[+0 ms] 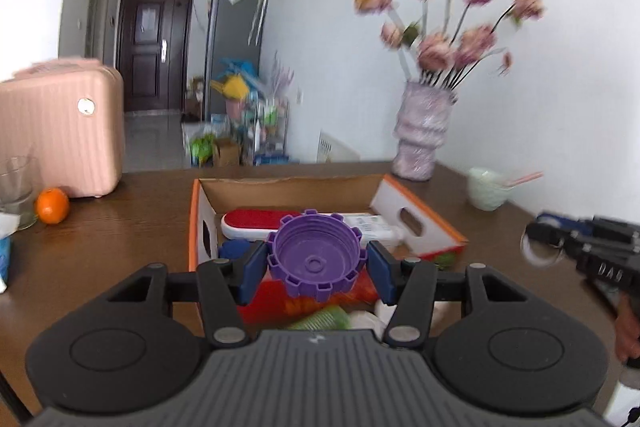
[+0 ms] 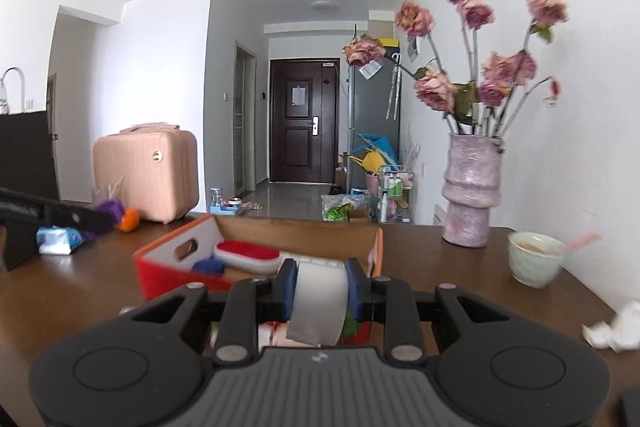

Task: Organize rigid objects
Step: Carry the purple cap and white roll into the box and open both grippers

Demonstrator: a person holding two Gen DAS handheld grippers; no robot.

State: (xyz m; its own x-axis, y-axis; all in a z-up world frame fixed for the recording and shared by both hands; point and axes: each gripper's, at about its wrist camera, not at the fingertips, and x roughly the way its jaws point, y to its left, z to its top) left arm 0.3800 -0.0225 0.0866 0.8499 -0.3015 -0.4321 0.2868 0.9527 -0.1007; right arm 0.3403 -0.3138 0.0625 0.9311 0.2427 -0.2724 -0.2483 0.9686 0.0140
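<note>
My left gripper (image 1: 317, 263) is shut on a purple ridged cap (image 1: 316, 257), held above the near end of an open cardboard box (image 1: 292, 187) with orange rims. In the box lie a red and white case (image 1: 260, 223), a blue object (image 1: 234, 249) and colourful packets. My right gripper (image 2: 321, 289) is shut on a white tape roll (image 2: 319, 301), held over the near end of the same box (image 2: 256, 227). The right gripper also shows at the right edge of the left wrist view (image 1: 536, 241). The left gripper with the purple cap shows at the left of the right wrist view (image 2: 106, 213).
On the brown table (image 1: 120, 227) stand a pink suitcase (image 1: 60, 135), an orange (image 1: 52, 211), a glass (image 1: 16, 191), a vase of pink flowers (image 1: 420, 131) and a pale green cup (image 1: 486, 189). A tissue pack (image 2: 58, 239) and crumpled paper (image 2: 616, 327) lie there too.
</note>
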